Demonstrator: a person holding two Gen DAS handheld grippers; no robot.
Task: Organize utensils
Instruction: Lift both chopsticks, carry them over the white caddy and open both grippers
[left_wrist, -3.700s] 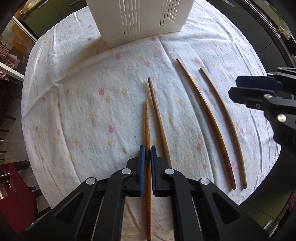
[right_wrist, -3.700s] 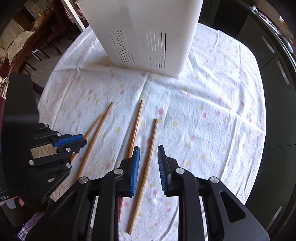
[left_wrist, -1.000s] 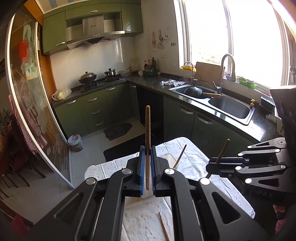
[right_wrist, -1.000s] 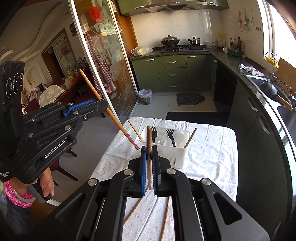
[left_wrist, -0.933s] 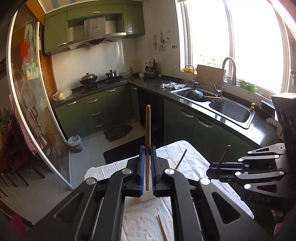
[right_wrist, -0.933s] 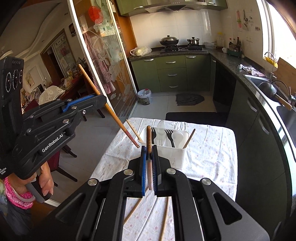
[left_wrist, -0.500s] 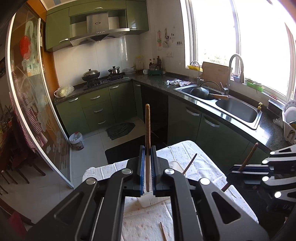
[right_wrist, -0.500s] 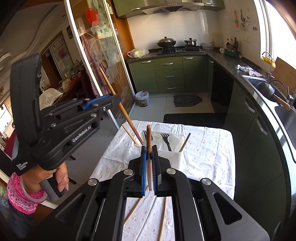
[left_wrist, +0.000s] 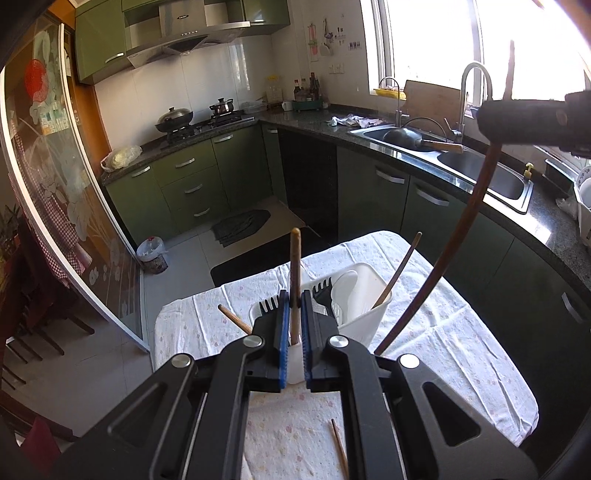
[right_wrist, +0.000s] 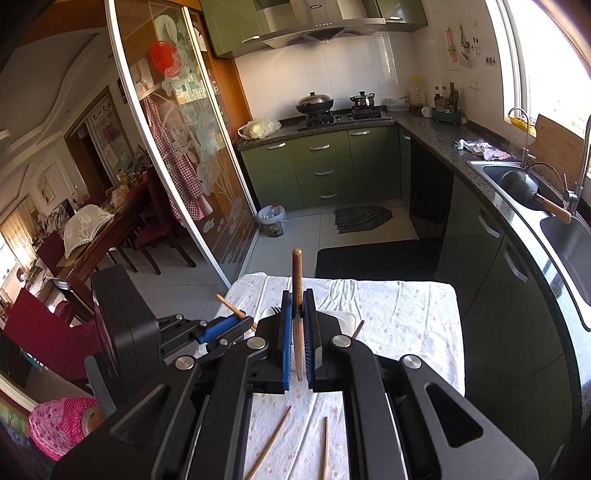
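left tongs lower now, chopstick nearer caddy

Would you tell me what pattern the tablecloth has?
White tablecloth with small pink and yellow flowers; clearest in the left wrist view.

Table: covered by a white cloth with small pastel flower print, wrinkled. On it: one white slotted plastic utensil holder, directly beyond the fingertips in both wrist views; two loose wooden chopsticks lying flat on the cloth, below and nearer than the fingers.
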